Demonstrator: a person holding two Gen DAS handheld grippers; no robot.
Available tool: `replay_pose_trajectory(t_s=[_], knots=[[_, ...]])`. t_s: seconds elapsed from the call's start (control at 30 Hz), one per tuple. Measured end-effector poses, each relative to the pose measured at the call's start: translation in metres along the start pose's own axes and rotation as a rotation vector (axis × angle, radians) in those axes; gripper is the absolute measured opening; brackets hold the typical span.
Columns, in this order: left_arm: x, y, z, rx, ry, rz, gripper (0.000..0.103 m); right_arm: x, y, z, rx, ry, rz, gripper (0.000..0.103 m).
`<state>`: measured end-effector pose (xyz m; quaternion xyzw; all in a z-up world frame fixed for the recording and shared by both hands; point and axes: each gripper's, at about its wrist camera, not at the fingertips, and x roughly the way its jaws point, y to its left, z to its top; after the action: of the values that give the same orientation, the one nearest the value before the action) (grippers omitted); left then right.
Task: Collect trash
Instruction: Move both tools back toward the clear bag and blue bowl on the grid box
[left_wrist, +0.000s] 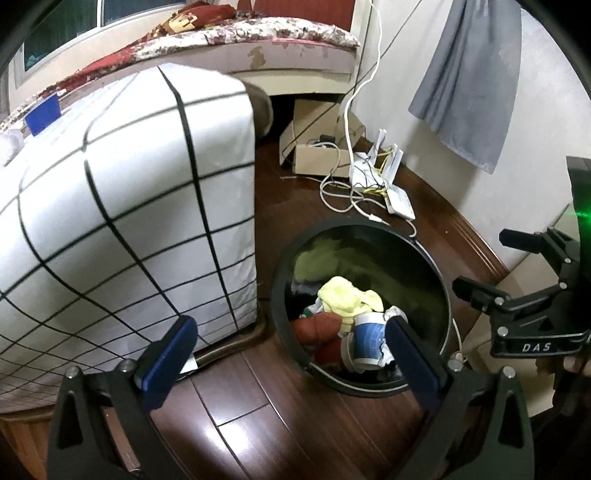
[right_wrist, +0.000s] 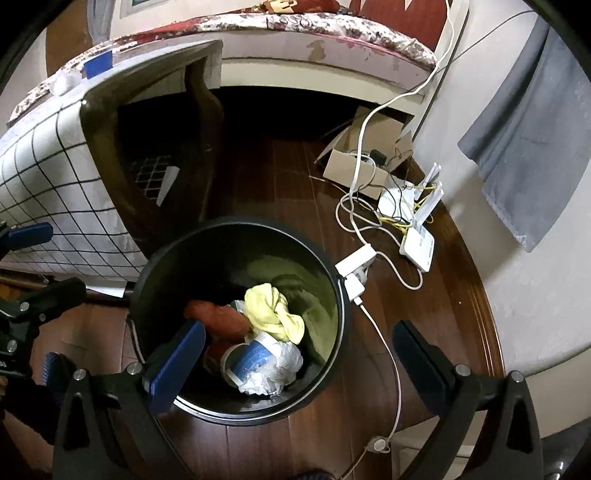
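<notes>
A round black trash bin stands on the dark wood floor. It holds a yellow crumpled cloth, a blue and white paper cup, an orange-brown item and crumpled white plastic. My left gripper is open and empty, just above the bin's near left rim. My right gripper is open and empty, over the bin's near side. The right gripper also shows at the right edge of the left wrist view.
A table draped in a white black-checked cloth stands left of the bin. White routers, tangled cables, a white plug strip and a cardboard box lie behind it. A grey cloth hangs on the right wall.
</notes>
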<state>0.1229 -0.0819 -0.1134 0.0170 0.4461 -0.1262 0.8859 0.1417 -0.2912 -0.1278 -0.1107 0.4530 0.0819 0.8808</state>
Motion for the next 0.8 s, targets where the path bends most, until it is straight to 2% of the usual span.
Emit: replay_pose_trajectory(t_s=[0.8], knots=[[-0.061,0.020,0.008,-0.029,-0.122,0.040,0.102,-0.056,0.018,0.018,-0.001,-0.137,0.025,0.102]])
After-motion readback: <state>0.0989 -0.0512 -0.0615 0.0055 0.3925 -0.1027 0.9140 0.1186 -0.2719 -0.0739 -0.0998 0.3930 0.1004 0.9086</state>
